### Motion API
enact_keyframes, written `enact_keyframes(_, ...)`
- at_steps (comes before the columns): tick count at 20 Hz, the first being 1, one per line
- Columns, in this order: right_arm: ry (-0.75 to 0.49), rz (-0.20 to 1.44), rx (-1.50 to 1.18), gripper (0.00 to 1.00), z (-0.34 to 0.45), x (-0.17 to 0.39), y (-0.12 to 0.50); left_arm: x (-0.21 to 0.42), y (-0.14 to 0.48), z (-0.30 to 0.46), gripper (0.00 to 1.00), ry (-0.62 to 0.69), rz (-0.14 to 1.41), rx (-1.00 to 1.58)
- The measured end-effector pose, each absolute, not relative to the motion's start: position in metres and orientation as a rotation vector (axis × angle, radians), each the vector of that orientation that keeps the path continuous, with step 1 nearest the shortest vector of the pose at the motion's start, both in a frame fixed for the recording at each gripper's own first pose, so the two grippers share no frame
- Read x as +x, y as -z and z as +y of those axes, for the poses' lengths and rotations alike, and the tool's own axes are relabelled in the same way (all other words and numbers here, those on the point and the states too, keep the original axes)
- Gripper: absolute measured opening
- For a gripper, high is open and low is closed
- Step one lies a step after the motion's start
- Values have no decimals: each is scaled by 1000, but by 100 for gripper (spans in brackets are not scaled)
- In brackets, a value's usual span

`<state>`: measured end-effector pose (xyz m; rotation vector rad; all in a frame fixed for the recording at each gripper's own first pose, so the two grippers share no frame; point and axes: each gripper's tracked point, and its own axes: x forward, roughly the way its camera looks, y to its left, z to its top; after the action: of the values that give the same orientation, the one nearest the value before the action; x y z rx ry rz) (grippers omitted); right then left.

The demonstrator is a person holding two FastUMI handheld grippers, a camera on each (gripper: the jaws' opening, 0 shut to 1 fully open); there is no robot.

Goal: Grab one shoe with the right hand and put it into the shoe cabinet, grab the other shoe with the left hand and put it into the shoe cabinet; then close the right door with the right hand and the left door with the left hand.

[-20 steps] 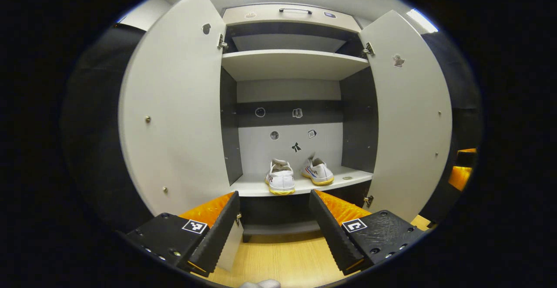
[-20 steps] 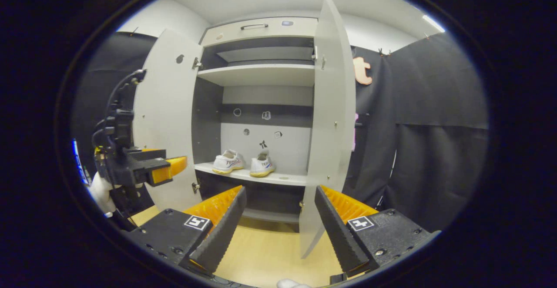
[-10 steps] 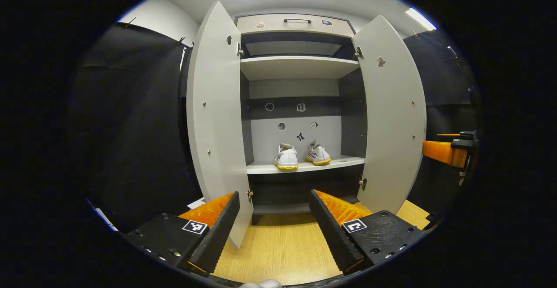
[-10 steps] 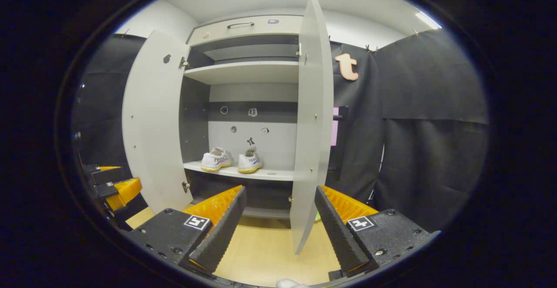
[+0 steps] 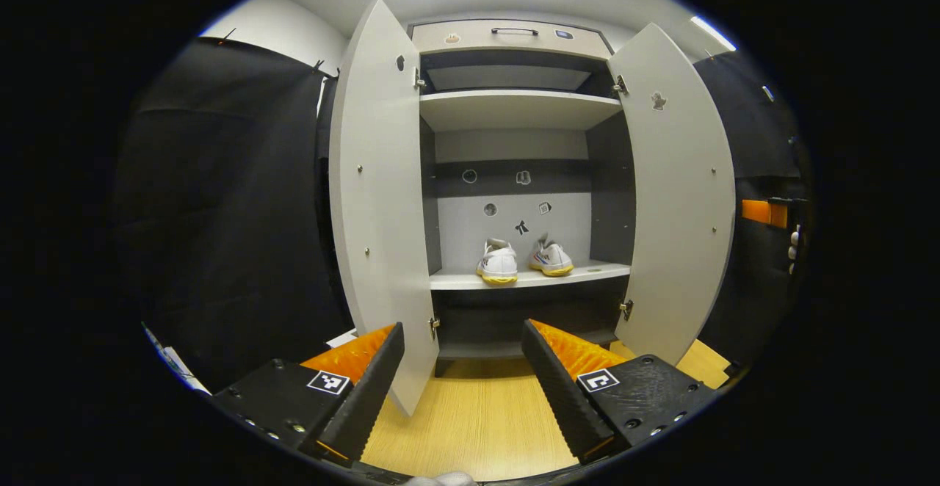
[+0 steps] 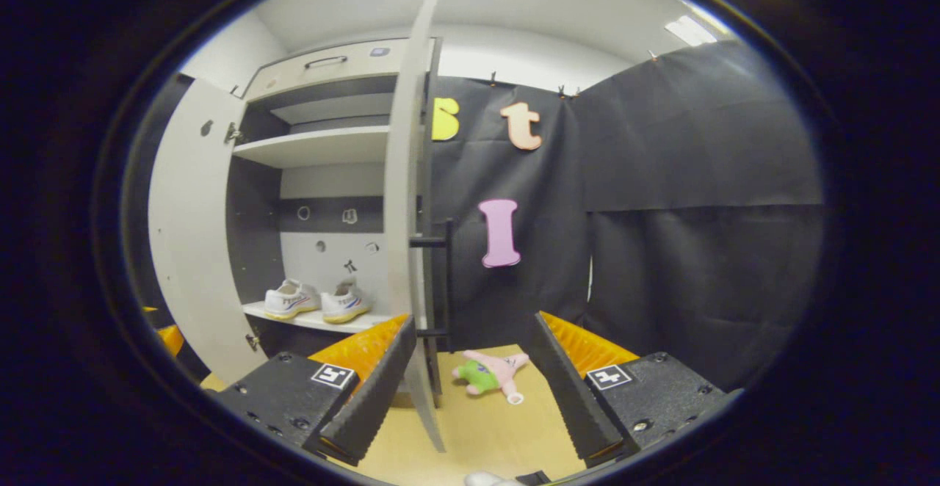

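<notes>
On the lower shelf [image 5: 580, 274] of the shoe cabinet [image 5: 514, 31] the two shoes sat side by side, one shoe [image 5: 498, 263] to the left and the other shoe [image 5: 551, 258] just beside it. The left door [image 5: 378, 200] and right door [image 5: 687, 192] both stood open. The left claw [image 5: 463, 376] was released and empty, short of the cabinet. The right claw [image 6: 470, 383] was also released and empty, its fingers either side of the right door's edge without touching it. A plush toy [image 6: 488, 374] lay on the floor [image 6: 514, 434].

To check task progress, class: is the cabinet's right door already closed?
No, the right door stands wide open, with both shoes visible on the shelf.
</notes>
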<state>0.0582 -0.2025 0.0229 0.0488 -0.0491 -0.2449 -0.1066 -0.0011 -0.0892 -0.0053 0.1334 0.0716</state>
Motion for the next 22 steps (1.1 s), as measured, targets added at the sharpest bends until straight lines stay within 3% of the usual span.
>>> enact_keyframes(3,284,-31,83,100,-225,76,-24,-100,88,-2,96,-79,128,-13)
enact_keyframes(7,246,10,70,100,-221,103,-18,-96,95,-5,96,-88,137,-12)
enact_keyframes(8,230,27,47,99,-218,104,-13,-94,96,-3,96,-93,141,-10)
enact_keyframes(9,226,22,38,92,-218,105,-15,-93,98,-2,96,-100,149,-10)
enact_keyframes(14,205,8,19,94,-211,102,-23,-90,103,-3,96,-95,165,-13)
enact_keyframes(22,85,-11,-6,94,-130,108,-25,-98,102,10,96,-106,173,-1)
